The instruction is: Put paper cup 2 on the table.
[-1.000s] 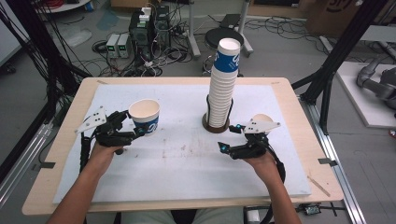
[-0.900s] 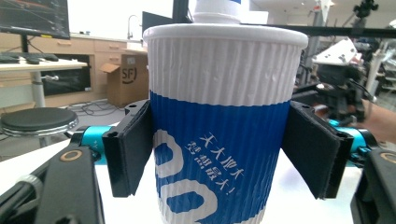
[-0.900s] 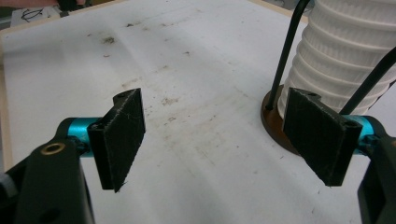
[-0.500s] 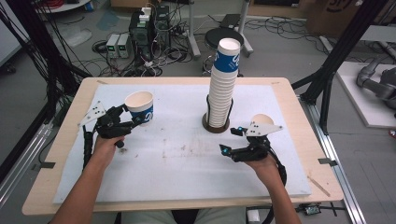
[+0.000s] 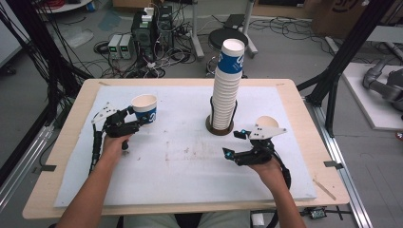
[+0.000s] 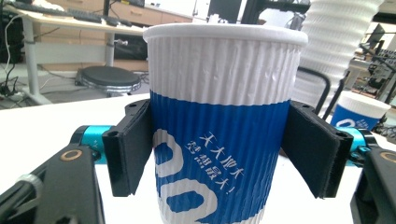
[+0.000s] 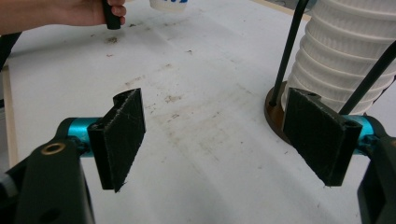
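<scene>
Here the paper cup (image 5: 145, 108), white above and blue below, is being held upright by the left gripper (image 5: 138, 119) near the table's (image 5: 71, 142) left edge, apparently lifted clear of the white mat (image 5: 190, 166). In the left gripper view, the two black pads are pressing on opposite sides of the cup (image 6: 219, 121) at its blue band, so the jaws are closed about its width. One cup is thus taken and in hand; by judgement, setting it down at some spot on the mat is what is left, and the place is not evident. The tall stack of cups (image 5: 227, 80) is standing in its wire holder (image 5: 219, 124) toward the far edge, right of centre. The right gripper (image 5: 236, 143) is hovering over the mat near the right edge, just in front of the holder, with its jaws spread wide and gripping nothing; its own view is looking along the mat beside the stack's base (image 7: 345, 60).
</scene>
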Tool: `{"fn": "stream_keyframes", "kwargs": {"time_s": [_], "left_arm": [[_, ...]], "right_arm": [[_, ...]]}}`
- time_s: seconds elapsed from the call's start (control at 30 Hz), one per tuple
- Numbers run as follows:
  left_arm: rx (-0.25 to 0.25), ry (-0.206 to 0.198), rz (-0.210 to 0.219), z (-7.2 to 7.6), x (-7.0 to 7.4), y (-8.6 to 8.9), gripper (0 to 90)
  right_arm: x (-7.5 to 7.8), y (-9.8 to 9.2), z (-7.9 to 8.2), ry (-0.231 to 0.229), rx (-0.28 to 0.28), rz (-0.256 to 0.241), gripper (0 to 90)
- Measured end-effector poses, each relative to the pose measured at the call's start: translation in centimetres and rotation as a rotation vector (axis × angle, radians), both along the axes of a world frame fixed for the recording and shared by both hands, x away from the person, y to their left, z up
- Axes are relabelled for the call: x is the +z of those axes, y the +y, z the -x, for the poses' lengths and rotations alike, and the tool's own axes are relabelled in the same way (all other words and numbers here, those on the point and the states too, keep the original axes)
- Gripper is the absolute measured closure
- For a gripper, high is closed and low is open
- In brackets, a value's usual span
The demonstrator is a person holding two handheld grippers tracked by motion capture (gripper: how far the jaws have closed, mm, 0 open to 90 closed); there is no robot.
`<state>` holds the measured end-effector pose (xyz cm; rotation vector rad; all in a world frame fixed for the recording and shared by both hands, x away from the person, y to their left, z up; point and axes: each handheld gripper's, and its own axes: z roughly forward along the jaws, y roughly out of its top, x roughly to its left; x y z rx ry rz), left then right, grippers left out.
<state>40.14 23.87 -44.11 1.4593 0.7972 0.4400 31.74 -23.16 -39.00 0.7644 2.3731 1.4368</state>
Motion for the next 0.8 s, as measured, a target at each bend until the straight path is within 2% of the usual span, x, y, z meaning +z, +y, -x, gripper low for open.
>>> {"fn": "stream_keyframes", "kwargs": {"time_s": [0.2,0.27,0.37,0.47,0.53,0.63,0.73,0.8], "left_arm": [[0.048,0.067,-0.102,-0.3,-0.8,-0.6,27.3],[0.057,0.090,-0.119,-0.3,-1.1,-0.8,27.4],[0.064,0.099,-0.153,-0.4,-1.3,-1.1,27.5],[0.067,0.101,-0.166,-0.3,-1.2,-1.2,27.5],[0.062,0.118,-0.195,-0.2,-1.2,-1.3,27.9],[0.067,0.122,-0.224,0.0,-1.0,-1.3,28.1],[0.063,0.141,-0.265,0.2,-0.8,-1.2,28.3],[0.057,0.150,-0.318,0.6,-0.5,-1.2,28.1]], "right_arm": [[-0.1,-0.1,0.1,0.005,0.002,-0.002,22.0],[-0.1,-0.1,0.1,0.011,0.001,-0.002,22.0],[-0.1,0.0,0.1,0.007,0.007,-0.004,22.0],[-0.1,0.0,0.1,0.005,0.007,-0.006,22.0],[-0.1,0.0,0.1,0.009,0.009,-0.006,22.0],[-0.1,0.0,0.1,0.006,0.009,-0.004,22.0],[-0.1,0.0,0.1,0.007,0.009,-0.004,22.0],[-0.1,-0.1,0.1,0.009,0.009,-0.003,22.1]]}}
